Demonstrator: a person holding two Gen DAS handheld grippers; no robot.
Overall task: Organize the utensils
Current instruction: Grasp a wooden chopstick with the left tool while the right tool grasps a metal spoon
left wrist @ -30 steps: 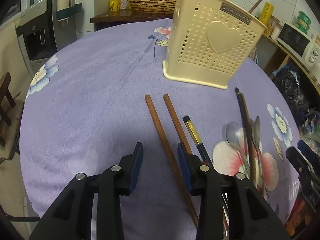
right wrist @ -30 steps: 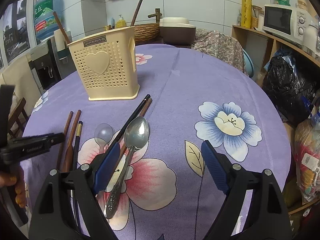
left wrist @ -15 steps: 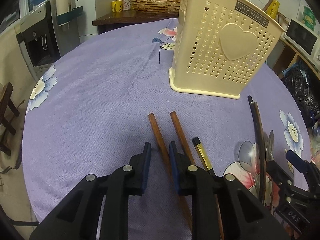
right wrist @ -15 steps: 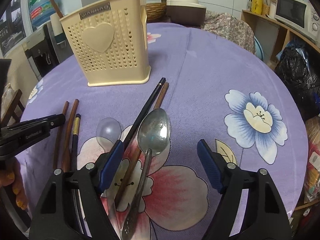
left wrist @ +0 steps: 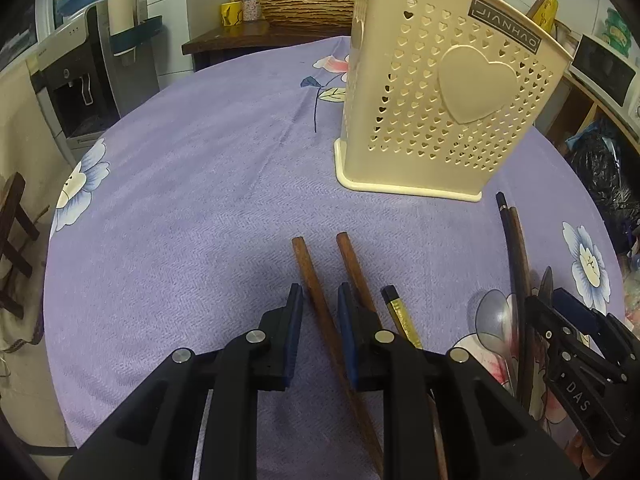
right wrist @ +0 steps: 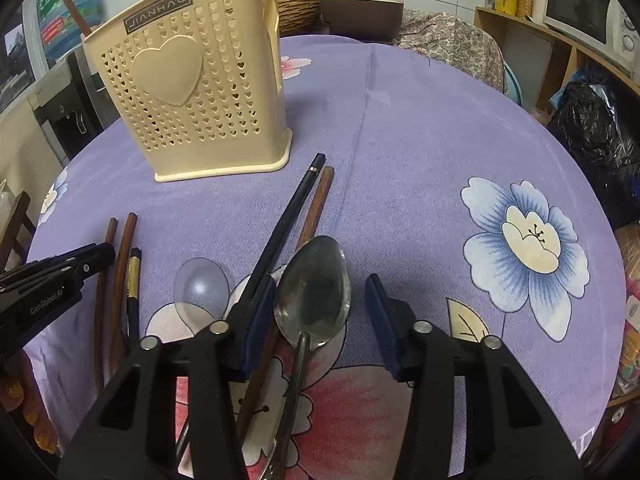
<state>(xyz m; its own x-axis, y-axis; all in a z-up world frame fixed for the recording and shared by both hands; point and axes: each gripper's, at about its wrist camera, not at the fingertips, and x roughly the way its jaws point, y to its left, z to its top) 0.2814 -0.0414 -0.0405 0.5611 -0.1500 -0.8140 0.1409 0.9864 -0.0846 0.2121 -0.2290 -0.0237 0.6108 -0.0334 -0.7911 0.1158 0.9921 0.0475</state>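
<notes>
A cream perforated utensil holder (left wrist: 440, 120) (right wrist: 192, 100) stands on the purple flowered tablecloth (left wrist: 200, 200), with one brown stick inside it. My left gripper (left wrist: 320, 312) is shut on a brown chopstick (left wrist: 304, 260) that runs slantwise between its pads. A second brown chopstick (left wrist: 352, 264) and a black-and-gold one (left wrist: 400, 316) lie just to its right. My right gripper (right wrist: 320, 280) straddles the bowl of a metal spoon (right wrist: 314, 288) and its jaws are closing. The left pad is at the bowl's edge, while the right pad stands clear of it.
A clear plastic spoon (right wrist: 202, 284), a black chopstick (right wrist: 288, 224) and a brown chopstick (right wrist: 316, 208) lie left of the metal spoon. A water dispenser (left wrist: 80, 80) stands beyond the table's left edge. A microwave (right wrist: 580, 12) and a black bag (right wrist: 592, 128) are at the right.
The left jaws narrowed onto the brown chopstick and then held still. My right gripper moved forward and down over the metal spoon, its jaws drawing together.
</notes>
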